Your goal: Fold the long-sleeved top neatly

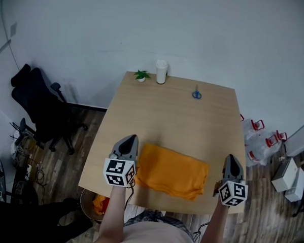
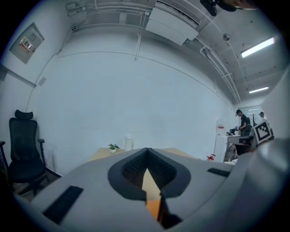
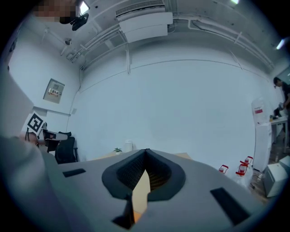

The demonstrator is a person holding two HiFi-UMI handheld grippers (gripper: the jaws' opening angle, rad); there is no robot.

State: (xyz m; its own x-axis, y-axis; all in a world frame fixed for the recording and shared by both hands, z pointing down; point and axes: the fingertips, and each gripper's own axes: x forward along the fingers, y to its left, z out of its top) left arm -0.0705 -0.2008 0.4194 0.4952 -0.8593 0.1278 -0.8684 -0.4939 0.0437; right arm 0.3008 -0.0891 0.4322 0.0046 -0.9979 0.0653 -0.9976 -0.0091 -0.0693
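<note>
Describer: Forearms (image 1: 114,213) rise from the bottom edge of the head view, one to each gripper. The left gripper (image 1: 132,138) and right gripper (image 1: 231,157) point away from the person, roughly level. Between them, on the near part of the tabletop (image 1: 182,120), lies the orange long-sleeved top (image 1: 172,170), folded into a rectangle.

Listener: Are the jaws holding it?

Describer: No. In the left gripper view the jaws are pressed together at the tips with nothing pinched. Only a sliver of orange shows low behind them. A small plant (image 2: 113,147) and a white cup (image 2: 128,142) stand at the far edge.

Listener: And the right gripper view?

Describer: Its jaws are also closed and empty. The gripper's body hides most of the tabletop, and the top cannot be made out.
</note>
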